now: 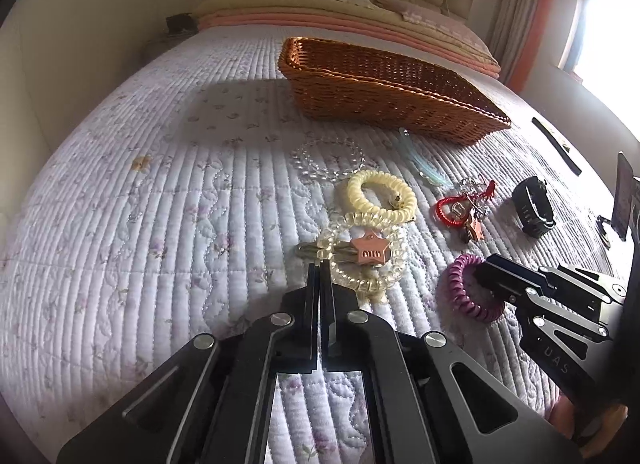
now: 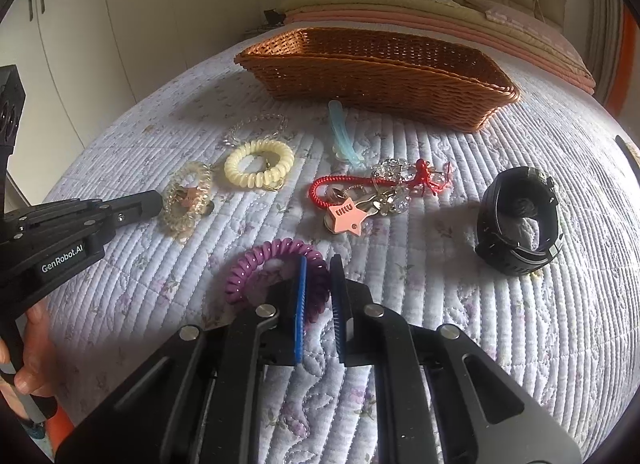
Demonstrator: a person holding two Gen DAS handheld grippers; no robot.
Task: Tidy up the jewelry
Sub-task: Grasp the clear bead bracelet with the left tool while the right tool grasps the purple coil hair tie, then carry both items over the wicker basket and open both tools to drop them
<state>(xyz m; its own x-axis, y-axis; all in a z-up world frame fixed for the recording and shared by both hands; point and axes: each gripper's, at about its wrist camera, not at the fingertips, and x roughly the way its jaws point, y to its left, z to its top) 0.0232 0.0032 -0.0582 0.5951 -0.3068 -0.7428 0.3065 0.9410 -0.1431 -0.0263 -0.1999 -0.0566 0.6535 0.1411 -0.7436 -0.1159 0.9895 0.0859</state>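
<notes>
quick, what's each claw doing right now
left claw: closed at the rim of the clear spiral hair tie; a grip on it cannot be told
right claw: closed on the purple spiral hair tie

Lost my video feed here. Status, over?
Left tool shut on clear coil tie. Right tool shut on purple coil tie. Basket ahead; loose pieces between, nothing over them.

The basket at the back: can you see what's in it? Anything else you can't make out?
- Basket: both views look at it low from the side, so its near wall hides the floor.
- Clear coil tie: in the left view, the shut left gripper covers its near rim; grip unclear.
- Dark strip: right view's edge cuts it off.
</notes>
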